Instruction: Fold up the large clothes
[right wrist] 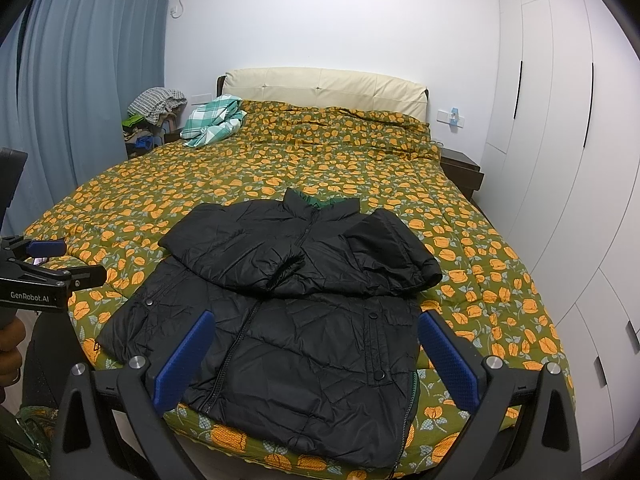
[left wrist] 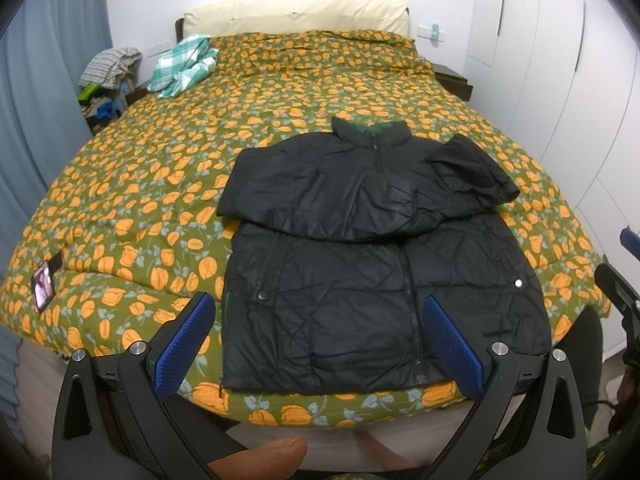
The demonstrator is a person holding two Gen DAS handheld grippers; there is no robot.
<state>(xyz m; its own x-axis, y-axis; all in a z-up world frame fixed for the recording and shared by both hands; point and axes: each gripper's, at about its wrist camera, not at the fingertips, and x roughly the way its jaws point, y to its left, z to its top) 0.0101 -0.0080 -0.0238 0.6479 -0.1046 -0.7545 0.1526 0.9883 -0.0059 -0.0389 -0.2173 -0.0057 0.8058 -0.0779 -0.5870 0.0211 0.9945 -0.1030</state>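
Nearest: our left gripper [left wrist: 318, 340] and right gripper [right wrist: 314, 358], blue-padded fingers spread, holding nothing, poised above the hem. Next: black quilted zip-front jacket [left wrist: 360, 264], flat at the foot of the orange-flowered green quilt [left wrist: 140, 184], both sleeves crossed over its chest. We judge the hem-to-collar fold due, needing both hem corners pinched. Beyond the jacket: crumpled green checked cloth [left wrist: 184, 64].

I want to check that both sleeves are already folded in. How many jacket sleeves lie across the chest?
2. One sleeve comes in from the left shoulder and the other sleeve from the right, both across the black jacket.
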